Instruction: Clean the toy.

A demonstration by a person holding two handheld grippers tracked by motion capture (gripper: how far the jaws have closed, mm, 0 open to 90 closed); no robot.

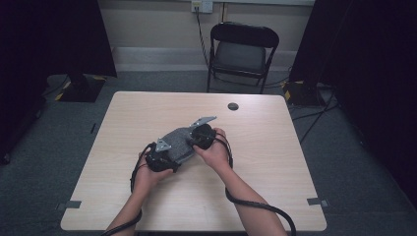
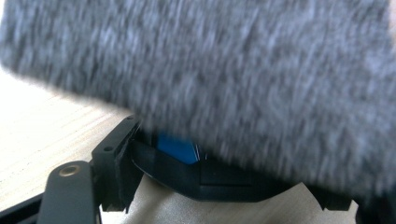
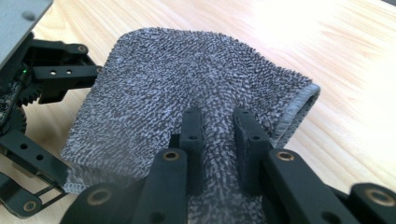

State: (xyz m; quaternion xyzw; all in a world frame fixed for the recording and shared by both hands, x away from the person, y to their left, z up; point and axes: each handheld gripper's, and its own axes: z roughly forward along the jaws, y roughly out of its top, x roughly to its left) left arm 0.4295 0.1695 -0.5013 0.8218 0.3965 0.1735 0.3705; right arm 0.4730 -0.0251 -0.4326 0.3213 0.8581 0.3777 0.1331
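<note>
The grey cloth (image 1: 181,143) sits mid-tabletop (image 1: 275,162), pinched by the right hand-held gripper (image 3: 219,122) at 2 o'clock and the left hand-held gripper (image 1: 164,156) at 8 o'clock, and a hard tug could make it slip out.

— What is seen around the work area?

— A light wooden table (image 1: 275,162) is placed on a grey carpet floor (image 1: 354,167). A small dark round cap (image 1: 233,106) is set into the table top near its far edge. Behind the table, a black folding chair (image 1: 243,51) is stood against a pale wall (image 1: 157,24).

— And the sides?

— Dark curtains (image 1: 373,59) are hung at both sides. A wall socket (image 1: 201,6) is fixed above, and a cable is led down from it. Yellow-black tape marks (image 1: 63,93) are seen on the floor.
</note>
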